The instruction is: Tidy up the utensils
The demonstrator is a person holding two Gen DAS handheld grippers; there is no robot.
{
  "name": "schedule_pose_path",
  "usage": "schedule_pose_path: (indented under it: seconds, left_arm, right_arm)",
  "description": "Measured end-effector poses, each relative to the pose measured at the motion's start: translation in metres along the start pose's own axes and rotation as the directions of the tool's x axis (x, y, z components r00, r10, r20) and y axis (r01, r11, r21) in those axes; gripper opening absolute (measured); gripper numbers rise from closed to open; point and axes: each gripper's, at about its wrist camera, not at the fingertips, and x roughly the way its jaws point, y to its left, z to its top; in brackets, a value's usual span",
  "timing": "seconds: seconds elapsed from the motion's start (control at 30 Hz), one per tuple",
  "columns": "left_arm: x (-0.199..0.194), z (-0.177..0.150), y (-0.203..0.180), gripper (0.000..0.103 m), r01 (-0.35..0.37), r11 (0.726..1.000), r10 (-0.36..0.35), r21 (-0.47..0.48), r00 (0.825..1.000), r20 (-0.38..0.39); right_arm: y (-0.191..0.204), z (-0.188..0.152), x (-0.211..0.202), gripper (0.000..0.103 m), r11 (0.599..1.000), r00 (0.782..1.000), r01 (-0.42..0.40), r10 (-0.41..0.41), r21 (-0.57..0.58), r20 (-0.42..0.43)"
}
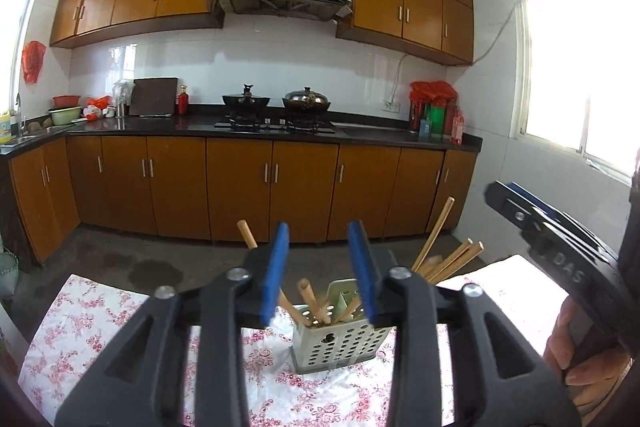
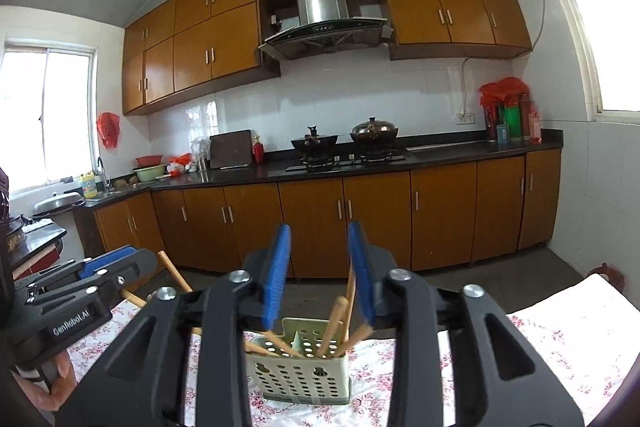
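A pale green perforated utensil holder (image 1: 338, 345) stands on the floral tablecloth (image 1: 100, 331). Several wooden chopsticks (image 1: 310, 301) stand in it and lean outward. My left gripper (image 1: 322, 267) is open and empty, just above and in front of the holder. The right gripper (image 1: 560, 227) shows at the right edge of the left wrist view. In the right wrist view the holder (image 2: 300, 375) with chopsticks (image 2: 336, 323) sits below my right gripper (image 2: 320, 271), which is open and empty. The left gripper (image 2: 100, 275) shows at the left there.
The table with the floral cloth (image 2: 560, 339) drops off at its far edge to a grey floor. Beyond stands a kitchen counter (image 2: 400, 163) with two pots on a stove (image 2: 344, 155), orange cabinets, bowls, bottles and a sink at the left.
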Motion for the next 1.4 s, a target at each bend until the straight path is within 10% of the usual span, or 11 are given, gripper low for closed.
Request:
schedule_pose_path:
  seconds: [0.3, 0.63, 1.4]
  left_arm:
    - [-0.061, -0.020, 0.019, 0.084, -0.057, 0.998, 0.057, 0.004, 0.998, 0.042]
    - [-0.111, -0.086, 0.018, 0.099, -0.236, 0.967, 0.234, 0.092, 0.972, 0.034]
    - [-0.136, -0.175, 0.008, 0.099, -0.210, 0.975, 0.215, 0.071, 0.974, -0.070]
  right_arm:
    - [-0.005, -0.021, -0.046, 0.101, 0.994, 0.994, 0.102, -0.103, -0.033, -0.034]
    - [0.006, -0.074, -0.082, 0.101, 0.983, 0.979, 0.153, -0.165, -0.104, -0.121]
    - [0.015, -0.151, -0.108, 0.101, 0.978, 0.952, 0.181, -0.201, -0.103, -0.232]
